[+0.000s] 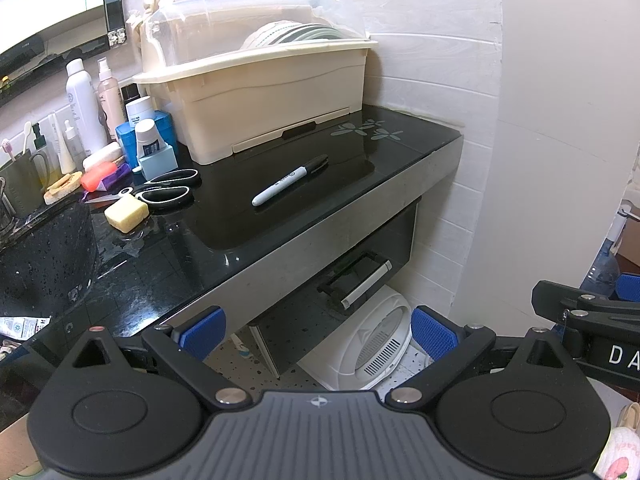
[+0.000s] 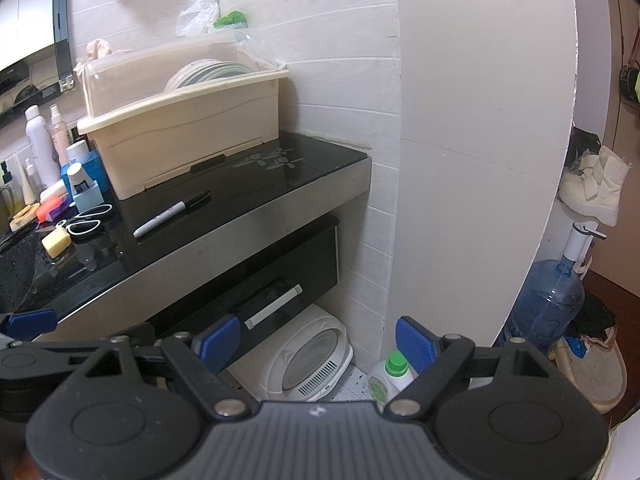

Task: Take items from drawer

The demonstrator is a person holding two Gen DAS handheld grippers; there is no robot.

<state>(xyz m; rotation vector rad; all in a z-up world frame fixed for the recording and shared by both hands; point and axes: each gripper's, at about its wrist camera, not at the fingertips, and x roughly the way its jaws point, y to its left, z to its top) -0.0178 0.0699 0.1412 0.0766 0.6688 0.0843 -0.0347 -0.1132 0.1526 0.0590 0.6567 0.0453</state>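
Hovering wide and empty, left claw (image 1: 316,332) and right claw (image 2: 318,340) face the closed drawer (image 2: 256,280) under the bench (image 2: 208,240), frame centre.

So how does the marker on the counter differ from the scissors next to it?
The marker is one slim straight stick, white-grey with a black cap; the scissors are wider, with two black loop handles edged in white. The marker lies alone on the bare black countertop; the scissors sit beside a yellow soap block near the toiletries. Both lie flat on the counter, and neither gripper touches them.
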